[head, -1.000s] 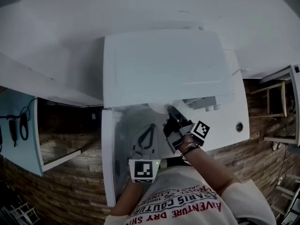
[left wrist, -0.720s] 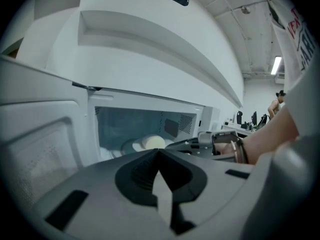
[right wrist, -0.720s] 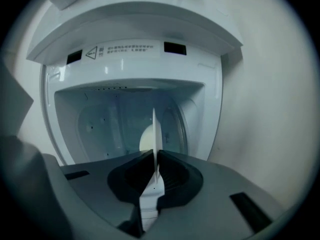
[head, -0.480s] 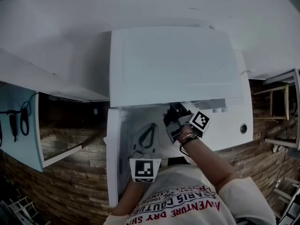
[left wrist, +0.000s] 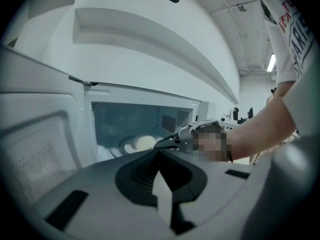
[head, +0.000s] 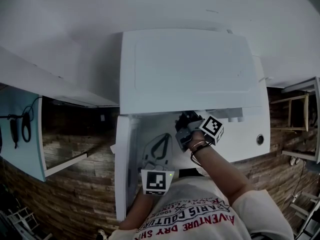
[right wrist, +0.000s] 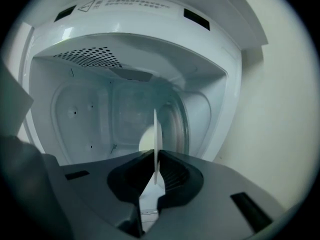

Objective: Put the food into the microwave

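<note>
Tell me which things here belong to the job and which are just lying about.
Job:
microwave
its open door
plate inside
pale food on it
right gripper, shut on the plate's rim

Lying about:
left gripper, shut and empty
cables hanging on the blue panel
wooden frame at the right
</note>
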`<act>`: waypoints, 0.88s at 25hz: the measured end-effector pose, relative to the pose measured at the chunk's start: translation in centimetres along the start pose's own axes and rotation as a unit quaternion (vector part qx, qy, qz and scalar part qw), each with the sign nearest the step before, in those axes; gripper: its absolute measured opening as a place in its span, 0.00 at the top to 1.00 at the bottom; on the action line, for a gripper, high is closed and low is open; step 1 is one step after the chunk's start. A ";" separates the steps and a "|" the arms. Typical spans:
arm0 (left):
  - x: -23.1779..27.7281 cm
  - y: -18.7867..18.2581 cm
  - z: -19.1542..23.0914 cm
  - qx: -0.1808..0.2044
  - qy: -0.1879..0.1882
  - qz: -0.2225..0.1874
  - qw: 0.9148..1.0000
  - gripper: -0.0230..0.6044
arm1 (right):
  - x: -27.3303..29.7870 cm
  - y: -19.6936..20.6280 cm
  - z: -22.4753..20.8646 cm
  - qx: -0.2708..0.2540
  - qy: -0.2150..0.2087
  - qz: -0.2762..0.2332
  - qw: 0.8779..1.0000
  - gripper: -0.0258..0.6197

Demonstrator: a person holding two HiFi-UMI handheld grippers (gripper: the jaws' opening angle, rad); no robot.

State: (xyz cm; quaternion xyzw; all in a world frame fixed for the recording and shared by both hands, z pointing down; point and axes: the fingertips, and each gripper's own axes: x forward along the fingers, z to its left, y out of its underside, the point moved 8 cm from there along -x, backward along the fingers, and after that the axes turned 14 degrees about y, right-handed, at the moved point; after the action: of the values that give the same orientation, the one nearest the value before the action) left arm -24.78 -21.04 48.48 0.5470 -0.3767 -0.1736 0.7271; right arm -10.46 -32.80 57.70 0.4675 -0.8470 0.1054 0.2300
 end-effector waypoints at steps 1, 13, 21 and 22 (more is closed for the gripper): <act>0.0 0.0 0.0 0.001 -0.001 0.000 1.000 0.95 | 0.0 -0.1 0.0 -0.006 0.004 0.000 1.000 0.91; -0.2 0.4 0.5 -0.025 -0.018 0.006 0.999 0.95 | -0.2 -0.5 1.1 -0.152 0.039 0.036 0.987 0.87; -0.4 0.7 0.3 -0.039 -0.025 0.009 0.999 0.95 | -0.6 -0.3 2.7 -0.411 0.064 0.107 0.903 0.60; -0.3 0.7 0.3 -0.040 -0.025 0.009 0.999 0.95 | -0.7 -0.2 2.8 -0.452 0.077 0.114 0.881 0.60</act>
State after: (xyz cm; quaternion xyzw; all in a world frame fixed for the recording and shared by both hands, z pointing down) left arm -25.32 -20.75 49.05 0.5101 -0.3921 -0.1956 0.7401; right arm -10.77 -33.47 54.89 0.2031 -0.8298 -0.2281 0.4671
